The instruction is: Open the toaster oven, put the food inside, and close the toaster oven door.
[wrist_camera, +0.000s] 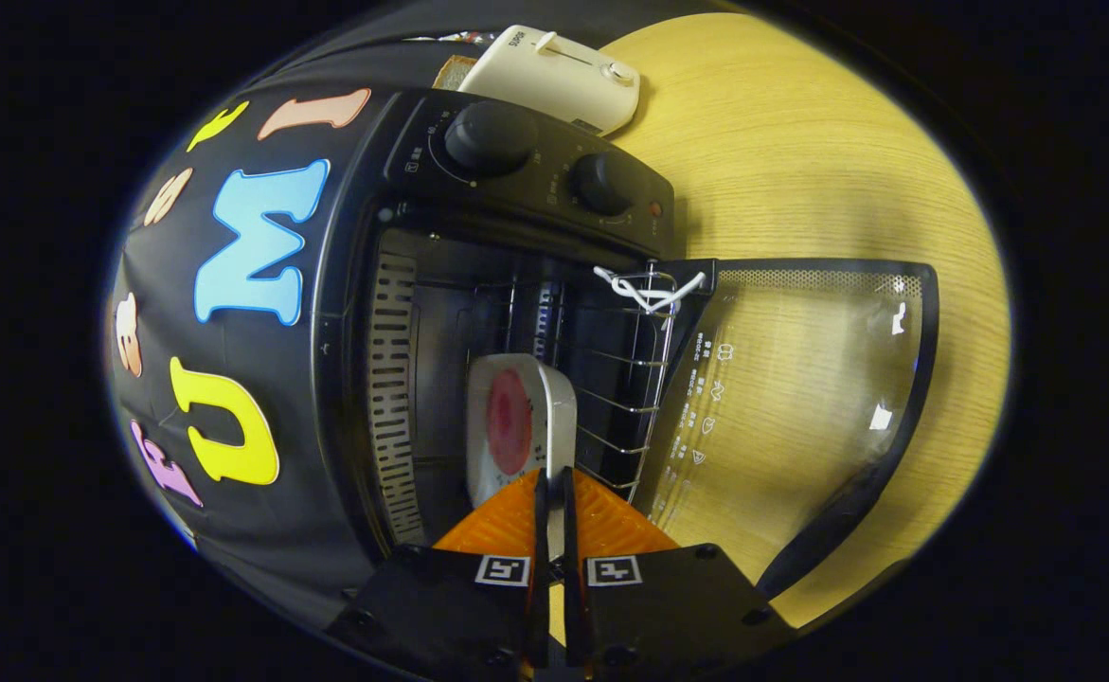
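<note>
Pinching the near rim of a small white tray (535, 417), the gripper (554, 493) has its fingers (542, 502) drawn nearly together, with only the tray's thin edge between them, so both seem to press on it. The tray stands on edge in this rolled view and carries a round reddish piece of food (509, 421), and it sits just ahead of the fingers, already partway through the mouth of the toaster oven (355, 284). Beside it, the wire rack (630, 398) spans the cavity, and whether the tray rests on the rack yet or is only held beside it cannot be told. Nothing else is visible in the dark cavity. The glass door (800, 398) is swung fully open and lies out over the wooden worktop (800, 142), its handle (838, 511) at the far edge. By my reading, the opening step is done and the loading step is nearly finished; what is left is to settle the tray, release it, back out and swing the door shut. Beyond the oven's control knobs (491, 137) a white toaster (559, 76) stands on the worktop, with a slice of bread (453, 71) showing beside it.
</note>
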### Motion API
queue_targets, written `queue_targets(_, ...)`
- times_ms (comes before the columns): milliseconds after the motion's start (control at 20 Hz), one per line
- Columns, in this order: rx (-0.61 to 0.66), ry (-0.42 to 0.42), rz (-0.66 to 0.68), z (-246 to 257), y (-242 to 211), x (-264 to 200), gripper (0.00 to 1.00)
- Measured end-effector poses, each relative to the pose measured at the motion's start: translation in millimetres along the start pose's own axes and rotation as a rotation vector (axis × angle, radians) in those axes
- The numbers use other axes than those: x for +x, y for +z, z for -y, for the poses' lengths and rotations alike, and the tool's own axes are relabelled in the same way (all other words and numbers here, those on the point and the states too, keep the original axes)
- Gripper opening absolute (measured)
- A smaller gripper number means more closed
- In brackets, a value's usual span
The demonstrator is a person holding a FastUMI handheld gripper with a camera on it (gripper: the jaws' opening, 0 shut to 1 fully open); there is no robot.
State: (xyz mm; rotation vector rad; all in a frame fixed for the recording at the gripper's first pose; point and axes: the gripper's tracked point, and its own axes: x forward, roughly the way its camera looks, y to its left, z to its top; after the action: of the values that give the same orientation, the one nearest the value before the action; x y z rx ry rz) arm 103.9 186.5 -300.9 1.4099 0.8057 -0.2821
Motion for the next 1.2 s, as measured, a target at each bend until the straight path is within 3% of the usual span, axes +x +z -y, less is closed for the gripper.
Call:
queue_targets(150,-0.011,0.045,0.013,-10,1,-5,0.11)
queue_targets(200,-0.016,0.061,0.004,-13,1,-8,0.29)
queue_targets(300,-0.058,0.085,-0.015,-19,-1,-16,0.51)
queue_targets(500,-0.287,0.092,-0.064,-17,-15,-37,0.98)
queue_targets(900,-0.802,0.106,-0.140,0,-47,-89,0.98)
queue_targets(1200,-1.131,0.055,-0.188,43,-59,-111,0.98)
